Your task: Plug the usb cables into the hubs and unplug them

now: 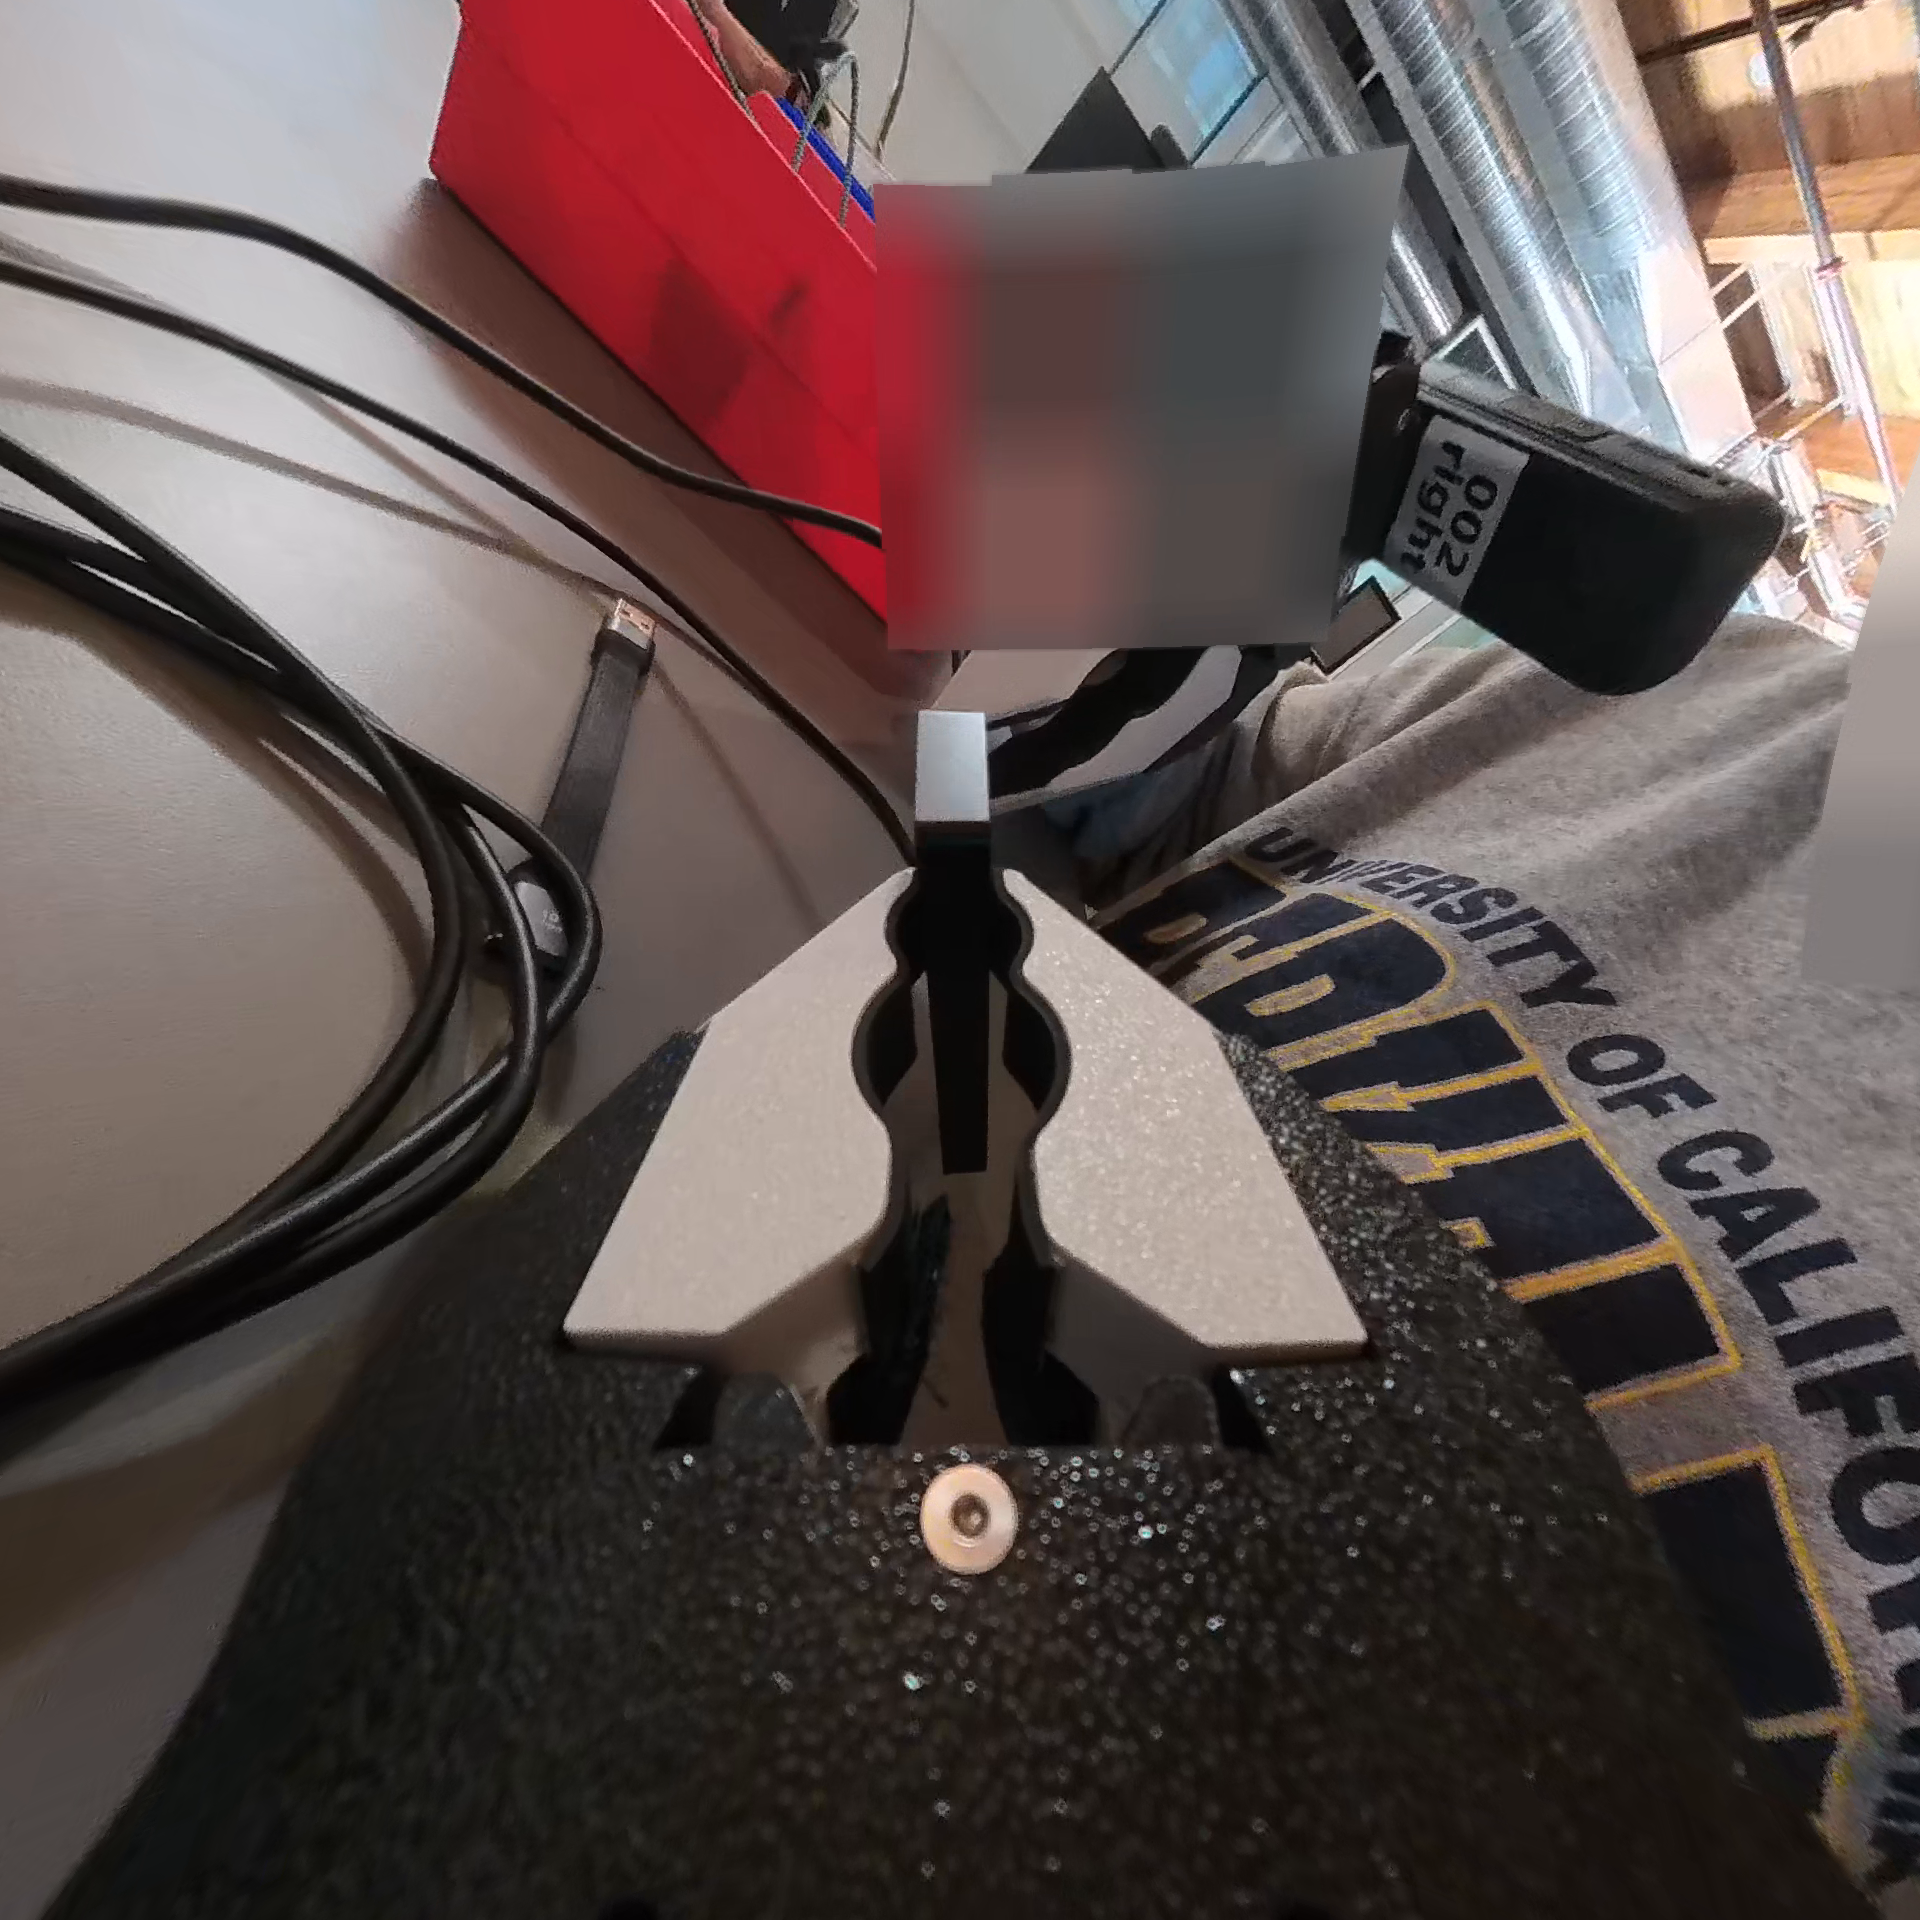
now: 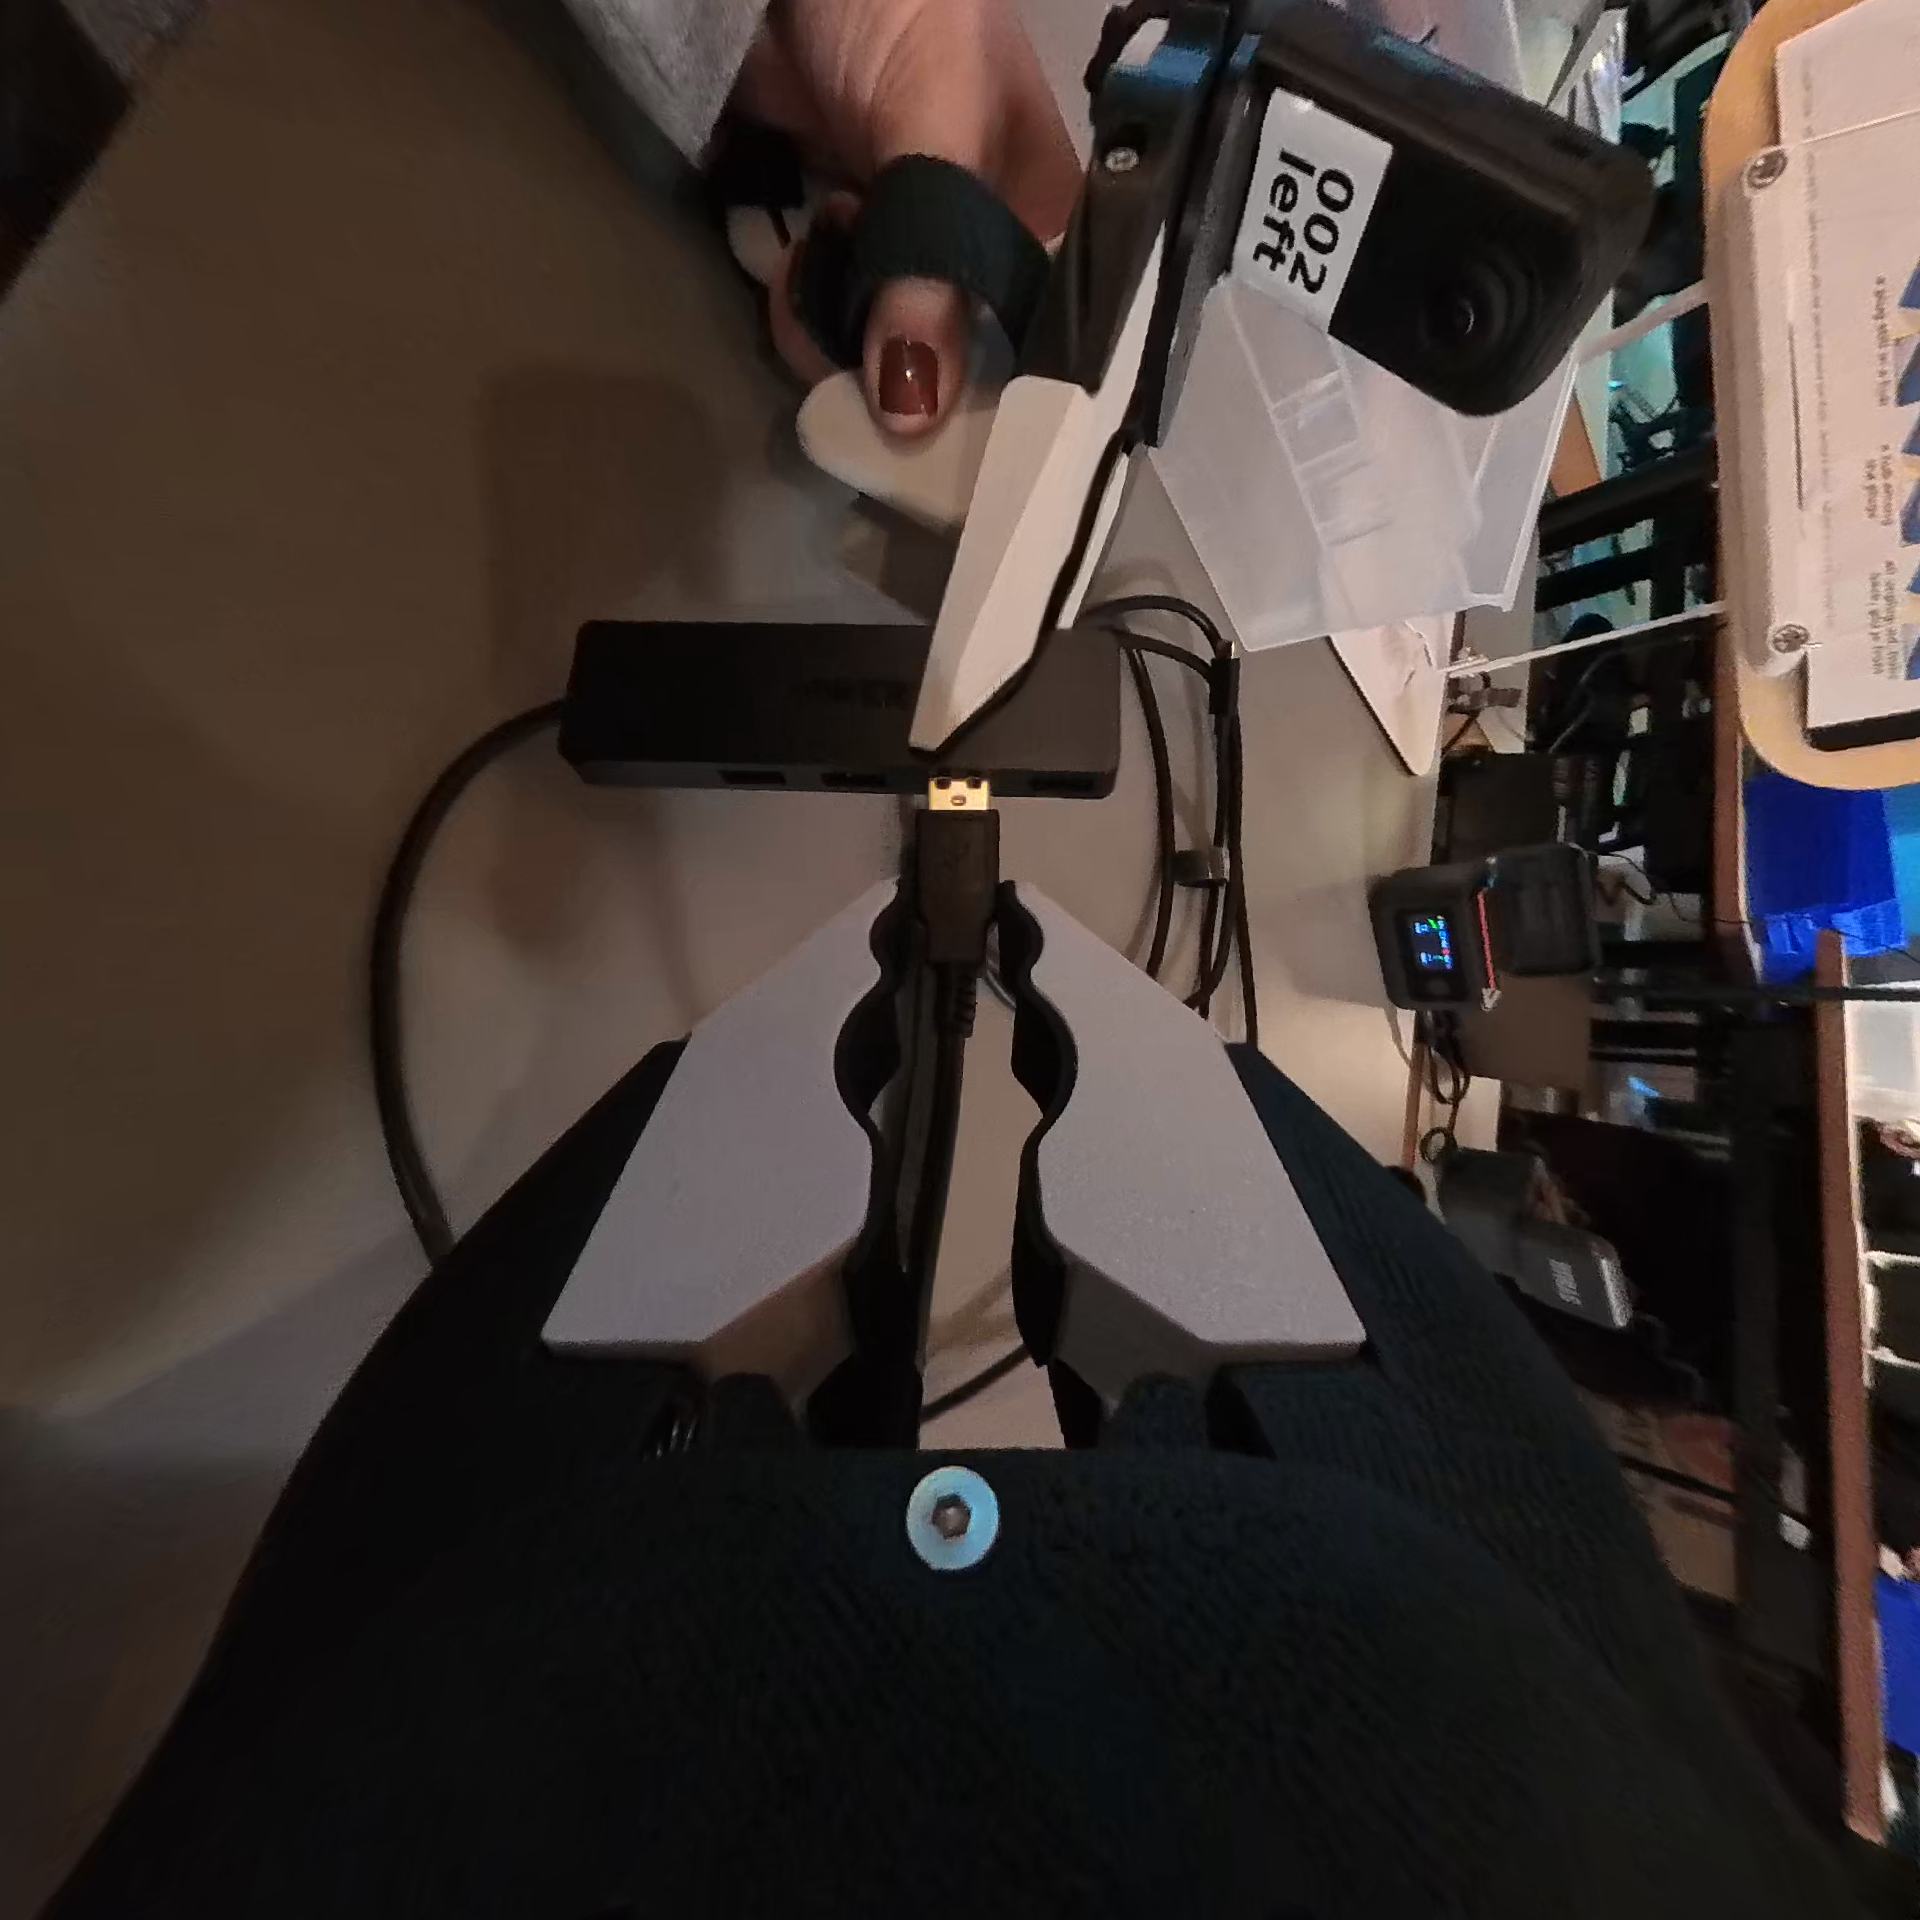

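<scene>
In the right wrist view a flat black USB hub (image 2: 727, 707) lies across the beige table with a row of ports facing me. My right gripper (image 2: 951, 904) is shut on a black USB plug (image 2: 958, 883). The plug's gold metal tip (image 2: 961, 795) sits at the mouth of a port, third from the left. My left gripper (image 2: 951, 717) comes down from above and clamps the hub's right part. In the left wrist view my left gripper (image 1: 951, 894) is shut on the hub (image 1: 951, 790), seen edge-on as a thin black strip. The right gripper's fingers are hidden there.
A red box (image 1: 665, 260) stands at the back of the table. Black cables (image 1: 312, 831) loop on the left, beside a loose flat cable with a gold plug (image 1: 629, 623). A translucent bin (image 2: 1351, 468) and a small camera (image 2: 1455, 935) are at the right. The grippers are tip to tip, or close to it.
</scene>
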Motion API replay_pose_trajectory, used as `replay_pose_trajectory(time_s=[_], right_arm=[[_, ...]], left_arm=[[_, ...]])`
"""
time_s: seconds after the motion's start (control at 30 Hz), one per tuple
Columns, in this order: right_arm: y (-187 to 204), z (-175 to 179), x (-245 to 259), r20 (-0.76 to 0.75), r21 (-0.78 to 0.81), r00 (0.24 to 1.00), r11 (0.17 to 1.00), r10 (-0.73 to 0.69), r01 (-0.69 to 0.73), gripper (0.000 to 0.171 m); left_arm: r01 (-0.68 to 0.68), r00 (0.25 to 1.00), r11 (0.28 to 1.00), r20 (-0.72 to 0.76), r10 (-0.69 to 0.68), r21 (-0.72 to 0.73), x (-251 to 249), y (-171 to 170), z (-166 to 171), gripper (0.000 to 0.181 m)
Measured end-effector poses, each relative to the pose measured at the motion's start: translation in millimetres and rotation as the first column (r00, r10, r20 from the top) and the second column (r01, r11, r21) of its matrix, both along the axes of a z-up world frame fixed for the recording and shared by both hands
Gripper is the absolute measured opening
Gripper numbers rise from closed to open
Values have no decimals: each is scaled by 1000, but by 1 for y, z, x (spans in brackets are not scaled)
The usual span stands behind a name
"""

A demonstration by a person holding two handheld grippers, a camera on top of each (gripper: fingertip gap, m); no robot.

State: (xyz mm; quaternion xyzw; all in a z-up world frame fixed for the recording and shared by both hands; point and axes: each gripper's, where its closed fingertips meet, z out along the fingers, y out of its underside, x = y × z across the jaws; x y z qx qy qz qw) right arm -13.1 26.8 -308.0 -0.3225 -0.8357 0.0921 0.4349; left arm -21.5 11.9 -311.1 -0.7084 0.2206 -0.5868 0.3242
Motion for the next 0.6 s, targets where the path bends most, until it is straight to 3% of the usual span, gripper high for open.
replay_pose_trajectory(time_s=[0.6], right_arm=[[-1,-10,-7,-17,-55,1000,998,-22,21,13]], left_arm=[[-6,1000,999,-28,5,-39,1,2,-7,10]])
